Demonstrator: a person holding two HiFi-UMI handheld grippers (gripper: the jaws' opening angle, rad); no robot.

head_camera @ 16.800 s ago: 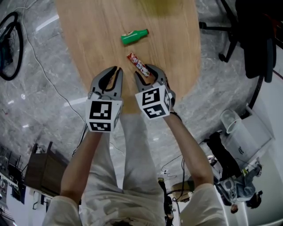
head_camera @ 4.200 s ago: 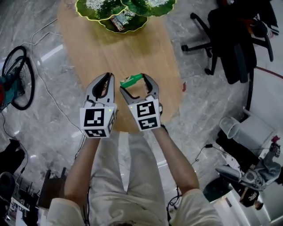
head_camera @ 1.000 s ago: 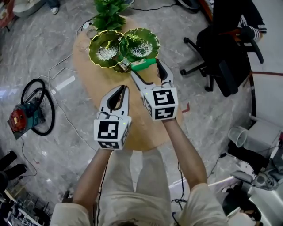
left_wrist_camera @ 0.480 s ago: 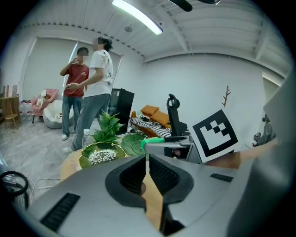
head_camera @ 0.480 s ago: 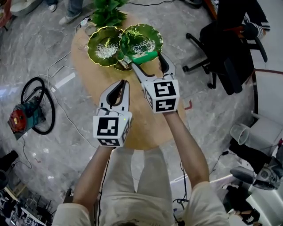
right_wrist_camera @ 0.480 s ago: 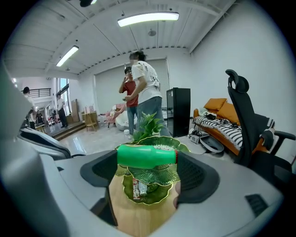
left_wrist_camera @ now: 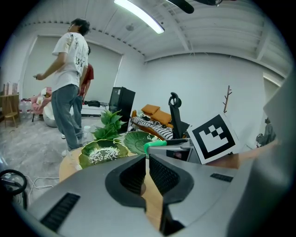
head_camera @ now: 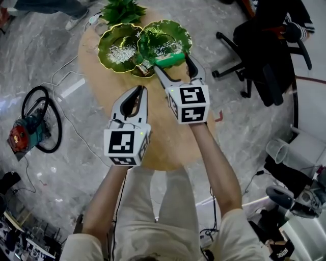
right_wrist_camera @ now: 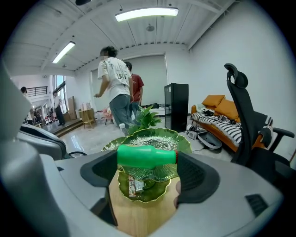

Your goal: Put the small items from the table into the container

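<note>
A green three-lobed glass dish (head_camera: 122, 48) stands at the far end of the oval wooden table (head_camera: 153, 132). A snack wrapper (head_camera: 141, 67) lies in its small near lobe (right_wrist_camera: 147, 190). My right gripper (head_camera: 173, 65) is shut on a green plastic bottle (head_camera: 170, 59), held crosswise between the pads (right_wrist_camera: 147, 156) just above the dish's near rim. The left gripper (head_camera: 141, 90) hovers over the table's middle, nearer me, shut with nothing in it; its ribbed pads (left_wrist_camera: 138, 172) almost touch.
A leafy potted plant (head_camera: 122, 10) stands behind the dish. Black office chairs (head_camera: 270, 51) are off the table's right side, and a cable reel (head_camera: 30, 130) lies on the floor at left. Two people (right_wrist_camera: 118, 90) stand beyond the table.
The right gripper took the bottle off the table and carried it forward to the dish; over the last second it edged closer. The wrapper, once on the table, now lies in the dish.
</note>
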